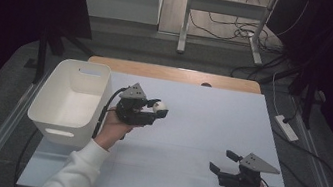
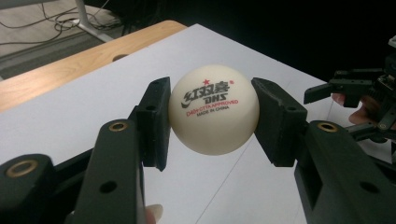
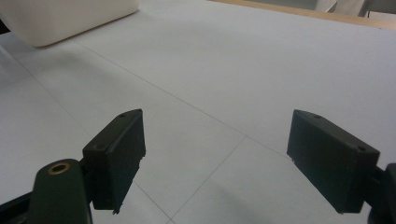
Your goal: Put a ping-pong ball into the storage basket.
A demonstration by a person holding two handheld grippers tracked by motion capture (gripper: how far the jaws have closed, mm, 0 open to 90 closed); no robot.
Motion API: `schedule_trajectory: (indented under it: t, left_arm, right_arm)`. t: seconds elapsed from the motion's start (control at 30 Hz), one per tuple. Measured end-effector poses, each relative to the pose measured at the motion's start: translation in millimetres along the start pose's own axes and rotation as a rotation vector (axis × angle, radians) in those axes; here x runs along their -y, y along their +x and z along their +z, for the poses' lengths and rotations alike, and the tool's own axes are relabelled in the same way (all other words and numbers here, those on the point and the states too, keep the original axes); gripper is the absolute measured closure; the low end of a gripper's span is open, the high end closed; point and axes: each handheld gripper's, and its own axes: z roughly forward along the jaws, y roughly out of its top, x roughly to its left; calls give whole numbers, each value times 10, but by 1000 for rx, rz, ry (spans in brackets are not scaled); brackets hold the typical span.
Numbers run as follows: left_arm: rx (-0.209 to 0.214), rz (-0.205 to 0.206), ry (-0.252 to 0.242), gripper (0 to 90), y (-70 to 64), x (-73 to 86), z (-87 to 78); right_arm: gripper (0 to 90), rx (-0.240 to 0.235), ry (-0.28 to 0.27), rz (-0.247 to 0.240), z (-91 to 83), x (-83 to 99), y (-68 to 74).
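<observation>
- A white table top (image 1: 210, 125) with a wooden far edge (image 1: 175, 73).
- Grey floor (image 1: 127, 41) beyond, strewn with cables (image 1: 225, 29) (around metal desk legs (image 1: 185, 18)).
- Dark curtains (image 1: 10, 13) on both sides.

The high view is looking forward and down on the whole tabletop (image 1: 189, 127) from above. Each gripper view is looking along its own jaws, very near the white surface. The left gripper view is also showing the right gripper (image 2: 362, 100), farther off.
</observation>
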Motion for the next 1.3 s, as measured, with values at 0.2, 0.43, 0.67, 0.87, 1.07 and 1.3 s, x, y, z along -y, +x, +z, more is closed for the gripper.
schedule_trajectory:
  t: [0.2, 0.43, 0.67, 0.87, 1.07, 1.3]
  left_arm:
    - [-17, -2, -13, 508, 33, -19, -68]
    - [-34, 0, -23, 508, 49, -42, -124]
    - [-50, -3, -35, 508, 81, -66, -177]
    - [-67, 1, -42, 508, 104, -99, -247]
    - [-84, -1, -43, 508, 138, -100, -322]
    - [-98, -2, -47, 508, 170, -110, -400]
  right_arm:
    - [191, 1, 3, -3, 2, -1, 1]
    - [191, 2, 4, -3, 3, 0, 1]
    - [191, 1, 3, -4, 2, 0, 2]
    - [191, 1, 0, 0, 2, 0, 0]
    - [191, 2, 2, 0, 2, 0, 0]
    - [191, 2, 2, 0, 4, -1, 1]
